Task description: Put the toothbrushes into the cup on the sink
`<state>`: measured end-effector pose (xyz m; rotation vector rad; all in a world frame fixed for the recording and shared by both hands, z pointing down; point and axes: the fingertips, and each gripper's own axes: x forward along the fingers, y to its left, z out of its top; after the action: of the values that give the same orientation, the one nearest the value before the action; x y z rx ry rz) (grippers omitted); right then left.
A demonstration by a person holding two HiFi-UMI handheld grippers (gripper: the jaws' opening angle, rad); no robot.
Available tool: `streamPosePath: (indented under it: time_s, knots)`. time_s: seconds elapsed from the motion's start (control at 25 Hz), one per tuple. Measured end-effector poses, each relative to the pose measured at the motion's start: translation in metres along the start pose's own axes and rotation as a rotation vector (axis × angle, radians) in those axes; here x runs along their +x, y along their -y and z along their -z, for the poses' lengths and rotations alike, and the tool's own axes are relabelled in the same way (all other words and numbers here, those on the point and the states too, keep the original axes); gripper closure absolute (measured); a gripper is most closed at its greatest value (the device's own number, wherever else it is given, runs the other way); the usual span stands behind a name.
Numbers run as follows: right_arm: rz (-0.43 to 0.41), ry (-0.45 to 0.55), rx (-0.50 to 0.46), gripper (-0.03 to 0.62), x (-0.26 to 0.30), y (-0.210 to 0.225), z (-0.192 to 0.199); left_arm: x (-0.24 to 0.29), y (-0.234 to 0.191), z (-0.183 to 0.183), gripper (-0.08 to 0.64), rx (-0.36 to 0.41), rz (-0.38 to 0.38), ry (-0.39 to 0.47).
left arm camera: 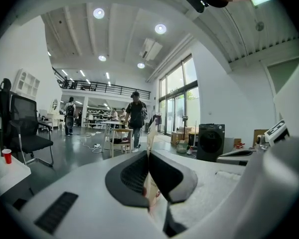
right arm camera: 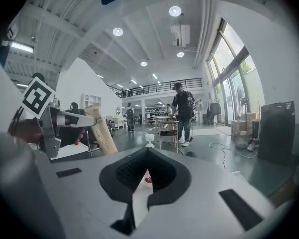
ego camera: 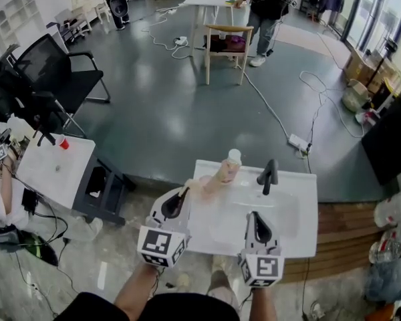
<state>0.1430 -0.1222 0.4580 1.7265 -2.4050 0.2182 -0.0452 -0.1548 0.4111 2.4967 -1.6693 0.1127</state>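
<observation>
Toothbrush pack carried over the sink, both hand-held grippers just past its front edge.
The left hand-held gripper is clamped on a long beige toothbrush pack, which slants up toward the white cup at the sink's back rim, left of the black faucet. The right hand-held gripper has its jaws together over the basin. Bare white basin lies between the two grippers, and grey floor begins beyond the back edge.
</observation>
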Motion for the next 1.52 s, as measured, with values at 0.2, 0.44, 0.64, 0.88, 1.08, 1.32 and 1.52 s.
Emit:
streamPosePath:
  time_s: [0.2, 0.44, 0.64, 0.88, 1.08, 1.32, 1.52]
  knots:
    - [-0.010, -0.008, 0.010, 0.594, 0.021, 0.013, 0.011, 0.025, -0.005, 0.021, 0.555, -0.018, -0.014, -0.036]
    - [-0.025, -0.047, 0.019, 0.594, 0.043, 0.025, 0.030, 0.052, -0.013, 0.047, 0.555, -0.032, -0.036, -0.081]
    - [-0.038, -0.070, 0.043, 0.594, 0.052, 0.034, 0.052, 0.067, -0.015, 0.071, 0.555, -0.049, -0.052, -0.122]
    - [-0.042, -0.097, 0.050, 0.594, 0.063, 0.041, 0.062, 0.080, -0.019, 0.093, 0.555, -0.064, -0.071, -0.159]
    - [-0.062, -0.159, 0.050, 0.594, 0.071, 0.047, 0.079, 0.092, -0.023, 0.106, 0.555, -0.080, -0.093, -0.186]
    - [-0.083, -0.152, 0.068, 0.594, 0.084, 0.051, 0.086, 0.103, -0.025, 0.124, 0.555, -0.093, -0.113, -0.211]
    - [-0.099, -0.169, 0.070, 0.594, 0.088, 0.054, 0.100, 0.110, -0.027, 0.134, 0.555, -0.103, -0.121, -0.231]
